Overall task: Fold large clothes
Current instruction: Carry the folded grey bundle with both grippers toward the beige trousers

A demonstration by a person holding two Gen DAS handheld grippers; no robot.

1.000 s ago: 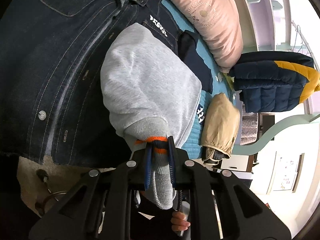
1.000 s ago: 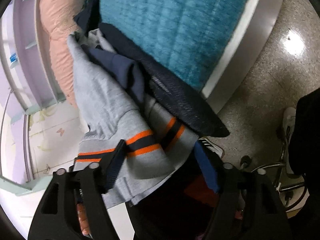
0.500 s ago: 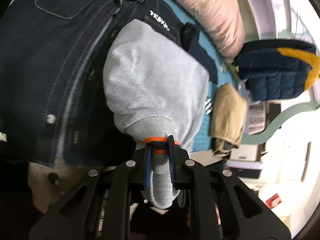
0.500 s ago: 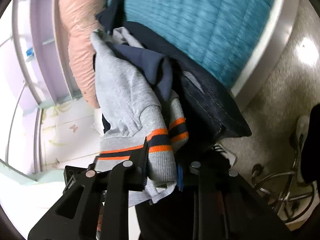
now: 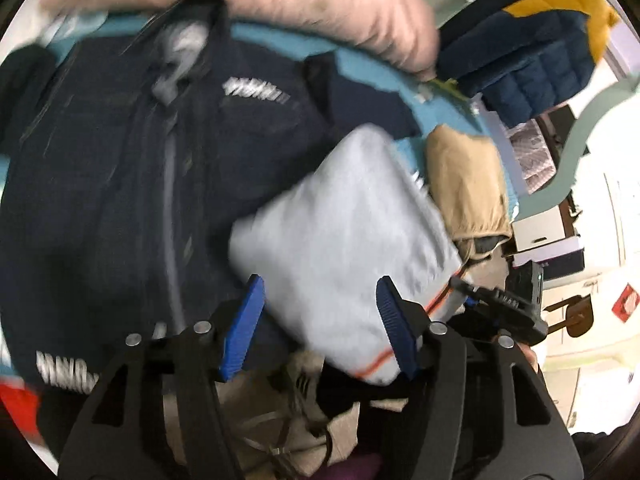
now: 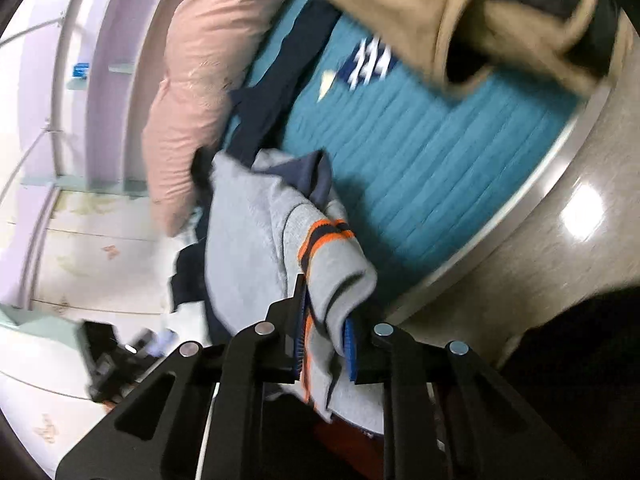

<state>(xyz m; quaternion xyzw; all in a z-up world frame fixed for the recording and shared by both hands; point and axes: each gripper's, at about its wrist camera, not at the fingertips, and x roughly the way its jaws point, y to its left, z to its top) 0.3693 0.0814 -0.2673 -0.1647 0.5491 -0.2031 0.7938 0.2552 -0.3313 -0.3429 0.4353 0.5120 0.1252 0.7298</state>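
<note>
Left wrist view shows the left gripper point(image 5: 320, 324) opening, its blue pads clear of the grey sweatshirt point(image 5: 344, 248), which lies bunched on the dark denim jacket point(image 5: 120, 184) spread over the bed point(image 6: 420, 152). The right gripper point(image 6: 324, 344) is closing on the sweatshirt's striped cuff. Judging through the blur, a sleeve fold is probably under way; next, the right should carry that cuff across the body and lay it flat.

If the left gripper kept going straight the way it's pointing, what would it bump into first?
Probably the grey sweatshirt, which lies right ahead between the opening jaws of the left gripper. Blur makes depth uncertain.
</note>
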